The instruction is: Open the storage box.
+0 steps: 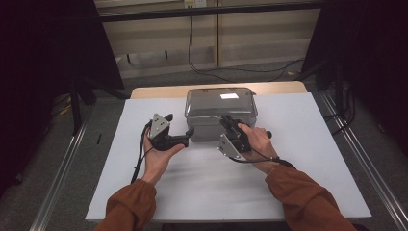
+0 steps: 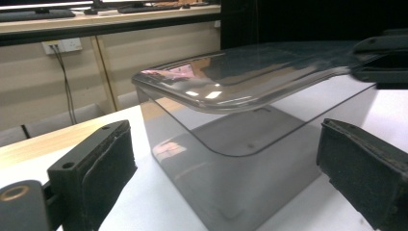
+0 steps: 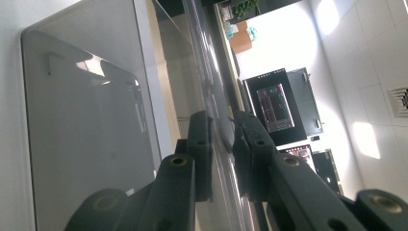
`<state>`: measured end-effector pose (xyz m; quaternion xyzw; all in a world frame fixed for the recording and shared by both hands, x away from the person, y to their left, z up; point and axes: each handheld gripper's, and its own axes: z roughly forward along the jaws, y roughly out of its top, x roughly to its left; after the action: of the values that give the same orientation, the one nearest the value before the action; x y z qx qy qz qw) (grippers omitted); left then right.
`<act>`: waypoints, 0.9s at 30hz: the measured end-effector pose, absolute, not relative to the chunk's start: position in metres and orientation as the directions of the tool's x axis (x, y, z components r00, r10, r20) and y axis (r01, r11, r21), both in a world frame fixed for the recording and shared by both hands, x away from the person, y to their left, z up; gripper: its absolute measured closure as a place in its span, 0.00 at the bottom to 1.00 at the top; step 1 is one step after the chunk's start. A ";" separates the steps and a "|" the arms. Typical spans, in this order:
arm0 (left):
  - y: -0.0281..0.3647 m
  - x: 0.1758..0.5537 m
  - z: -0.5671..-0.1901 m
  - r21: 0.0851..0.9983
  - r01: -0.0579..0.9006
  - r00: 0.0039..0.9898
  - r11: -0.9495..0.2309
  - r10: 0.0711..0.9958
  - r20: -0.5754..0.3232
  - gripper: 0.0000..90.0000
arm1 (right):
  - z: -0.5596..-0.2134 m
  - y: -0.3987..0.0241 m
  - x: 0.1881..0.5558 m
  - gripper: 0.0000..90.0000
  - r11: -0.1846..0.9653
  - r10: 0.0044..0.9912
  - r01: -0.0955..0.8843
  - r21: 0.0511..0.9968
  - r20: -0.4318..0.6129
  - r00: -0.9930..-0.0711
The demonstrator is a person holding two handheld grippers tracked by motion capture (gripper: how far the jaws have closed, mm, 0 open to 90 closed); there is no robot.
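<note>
A clear grey plastic box (image 1: 211,129) with a lid (image 1: 220,100) stands at the back middle of the white table top (image 1: 298,159). My right gripper (image 1: 225,119) is shut on the lid's front edge; in the right gripper view its jaws (image 3: 223,144) pinch the thin lid rim. My left gripper (image 1: 182,126) stands open just left of the box's front left corner. In the left gripper view its pads (image 2: 98,163) are far apart, with the box (image 2: 231,173) and the overhanging lid (image 2: 250,77) ahead and untouched. The right gripper (image 2: 385,57) grips the lid at the upper right there.
A wooden table strip (image 1: 159,91) runs behind the white top. Metal rails (image 1: 62,173) flank the table on the floor, and cables (image 1: 231,70) lie beyond it. Bare table lies in front of the box and on both sides.
</note>
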<state>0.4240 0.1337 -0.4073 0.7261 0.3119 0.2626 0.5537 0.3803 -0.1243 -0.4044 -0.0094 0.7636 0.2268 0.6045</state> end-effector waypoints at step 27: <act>0.115 0.458 -0.406 0.976 0.129 0.635 -0.174 0.770 0.053 0.11 | -0.392 -0.125 0.385 0.86 0.894 0.267 -0.295 0.337 -0.930 -0.253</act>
<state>0.4585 0.1154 -0.4057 0.7104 0.3166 0.2865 0.5594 0.3854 -0.1246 -0.3924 -0.0090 0.7575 0.2300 0.6110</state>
